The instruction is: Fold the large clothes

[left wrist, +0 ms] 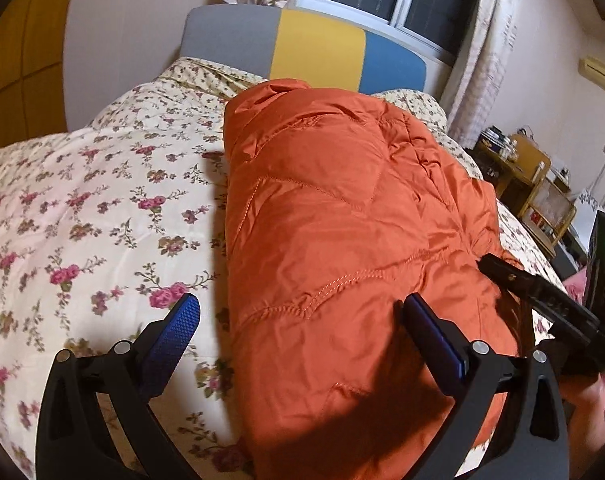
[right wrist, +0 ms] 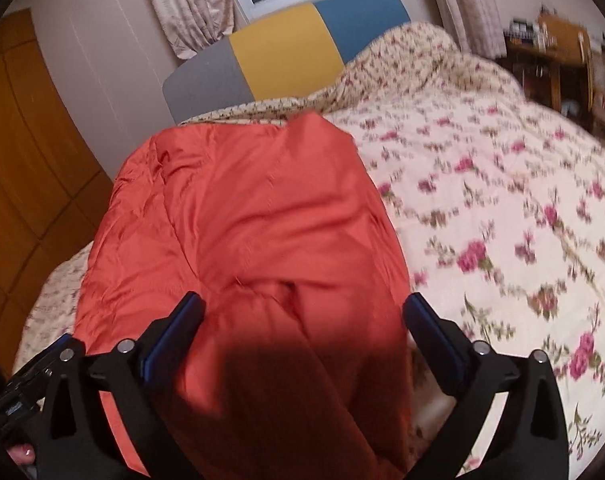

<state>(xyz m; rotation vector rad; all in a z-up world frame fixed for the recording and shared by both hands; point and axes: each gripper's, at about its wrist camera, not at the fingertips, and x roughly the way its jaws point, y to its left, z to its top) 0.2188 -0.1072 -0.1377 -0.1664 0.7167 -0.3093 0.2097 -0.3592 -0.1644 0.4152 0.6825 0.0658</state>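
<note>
Between the blue pads of the right gripper (right wrist: 302,332): jaws spread wide, nothing pinched, near end of the orange quilted jacket (right wrist: 258,232) lying loose under the gap. Left gripper (left wrist: 300,334) just as wide, empty, right pad over the jacket's near left edge, left pad over the floral bedspread (left wrist: 82,208). Jacket laid lengthwise on the bed, already doubled into a long narrow bundle, running from the near edge toward the striped headboard (left wrist: 302,48) at the far end. Puffy and light by the look of it, soft, springy enough to unfold if let go; shiny shell probably slick against the pads. Best taken at the two near corners, or along stitched seams where the fabric bunches thinner, pinching through every layer. Thick padded middle likely too fat for a sure bite
</note>
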